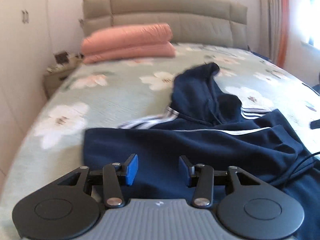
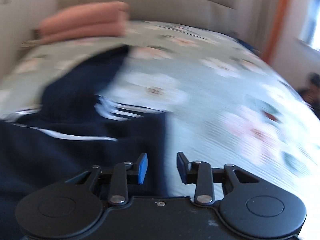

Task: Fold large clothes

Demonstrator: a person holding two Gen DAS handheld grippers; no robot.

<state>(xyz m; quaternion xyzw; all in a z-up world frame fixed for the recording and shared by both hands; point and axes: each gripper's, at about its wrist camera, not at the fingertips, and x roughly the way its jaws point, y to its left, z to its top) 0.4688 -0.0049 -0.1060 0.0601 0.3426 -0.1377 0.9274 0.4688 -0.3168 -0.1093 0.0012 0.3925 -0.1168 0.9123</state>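
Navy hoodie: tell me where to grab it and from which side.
Take the navy hoodie at its straight left edge, coming from the bare bedspread with the left gripper. That edge lies flat and exposed; the hood is bunched.

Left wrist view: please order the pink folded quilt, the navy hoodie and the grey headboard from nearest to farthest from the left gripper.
1. navy hoodie: directly under and ahead of the left gripper, on the floral bedspread.
2. pink folded quilt: far end of the bed, toward the left.
3. grey headboard: behind the quilt, against the wall.
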